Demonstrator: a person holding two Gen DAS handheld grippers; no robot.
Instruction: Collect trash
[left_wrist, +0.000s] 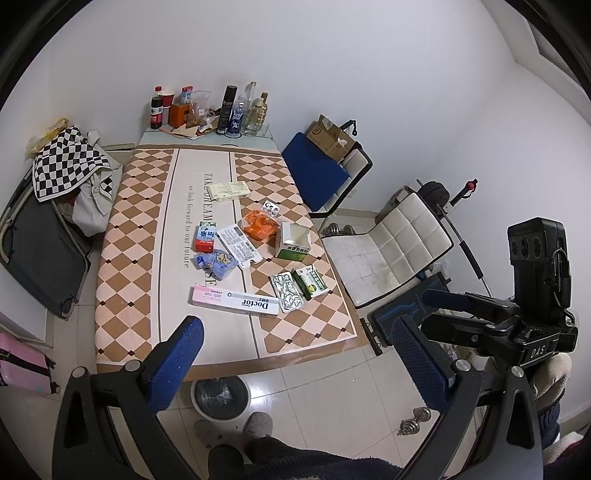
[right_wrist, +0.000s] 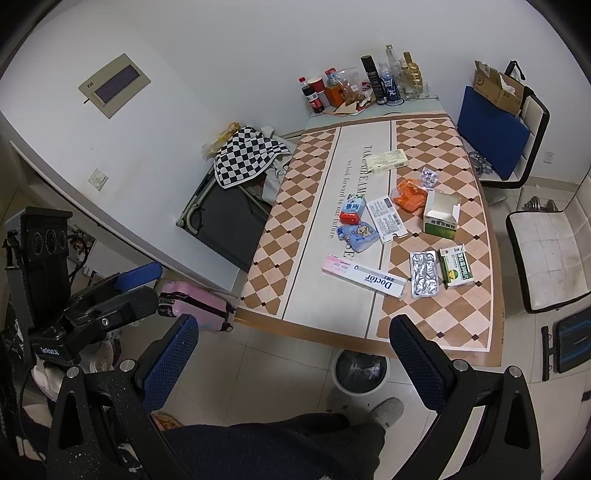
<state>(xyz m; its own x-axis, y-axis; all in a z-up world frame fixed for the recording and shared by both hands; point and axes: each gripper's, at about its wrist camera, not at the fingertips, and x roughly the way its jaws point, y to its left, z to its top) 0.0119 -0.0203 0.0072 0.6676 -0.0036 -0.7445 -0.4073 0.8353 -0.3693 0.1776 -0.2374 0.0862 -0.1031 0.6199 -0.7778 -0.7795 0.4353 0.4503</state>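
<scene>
Trash is scattered over the checkered table (left_wrist: 125, 258) (right_wrist: 288, 236): a pink-and-white Doctor box (left_wrist: 234, 300) (right_wrist: 364, 277), a foil blister pack (left_wrist: 289, 291) (right_wrist: 424, 274), a green medicine box (left_wrist: 312, 282) (right_wrist: 455, 269), an open white-green carton (left_wrist: 293, 240) (right_wrist: 441, 216), an orange wrapper (left_wrist: 258, 224) (right_wrist: 410, 195), a blue cartoon packet (left_wrist: 218, 263) (right_wrist: 360, 236) and a printed leaflet (left_wrist: 240, 245) (right_wrist: 388, 220). A lined trash bin (left_wrist: 220, 397) (right_wrist: 361, 371) stands on the floor under the table's near edge. My left gripper (left_wrist: 295, 354) and right gripper (right_wrist: 295, 350) hover open above that edge, holding nothing.
Bottles, a red cup and snacks (left_wrist: 207, 110) crowd the table's far end. A chair with a blue cushion (left_wrist: 317, 170) and a white padded seat (left_wrist: 391, 247) stand on the right, a dumbbell (left_wrist: 415, 424) on the floor. A suitcase with checkered cloth (right_wrist: 243, 155) and a pink suitcase (right_wrist: 195, 302) stand on the left.
</scene>
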